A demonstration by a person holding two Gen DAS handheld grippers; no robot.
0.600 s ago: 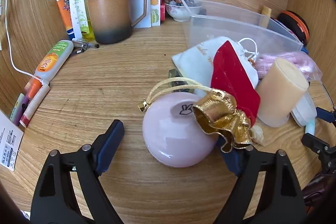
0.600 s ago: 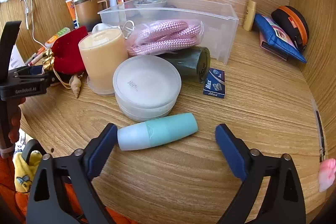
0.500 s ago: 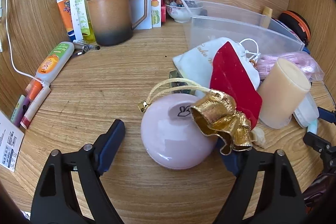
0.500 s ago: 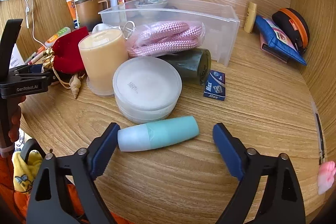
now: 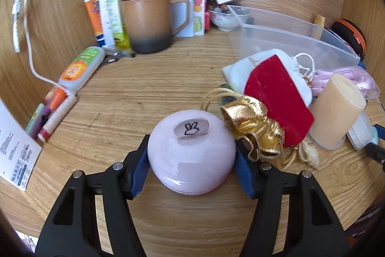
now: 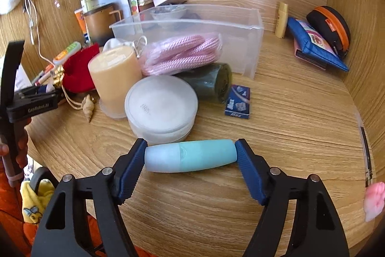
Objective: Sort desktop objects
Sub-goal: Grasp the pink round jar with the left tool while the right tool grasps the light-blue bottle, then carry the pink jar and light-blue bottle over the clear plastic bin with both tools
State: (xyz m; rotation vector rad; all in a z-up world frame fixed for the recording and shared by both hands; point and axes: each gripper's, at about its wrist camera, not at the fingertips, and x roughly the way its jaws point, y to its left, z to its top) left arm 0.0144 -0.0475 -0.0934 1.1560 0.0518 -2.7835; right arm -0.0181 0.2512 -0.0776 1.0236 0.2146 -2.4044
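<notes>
Clamping the upturned pink bowl (image 5: pixel 191 153) on the desk (image 5: pixel 144 88), the left gripper (image 5: pixel 191 160) hides behind it where its pads meet the sides. Gold ribbon (image 5: pixel 255 129) covers its right fingertip. The right gripper (image 6: pixel 190 155) pinches the teal bottle (image 6: pixel 190 155) endwise, lying beside the round tub (image 6: pixel 161 107).

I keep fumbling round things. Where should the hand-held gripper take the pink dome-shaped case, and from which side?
Grip the pink case across its widest girth, low near the desk, coming from the near open side. The dome narrows upward, so a higher grip would likely slip, and the gold ribbon crowds its right flank.
</notes>
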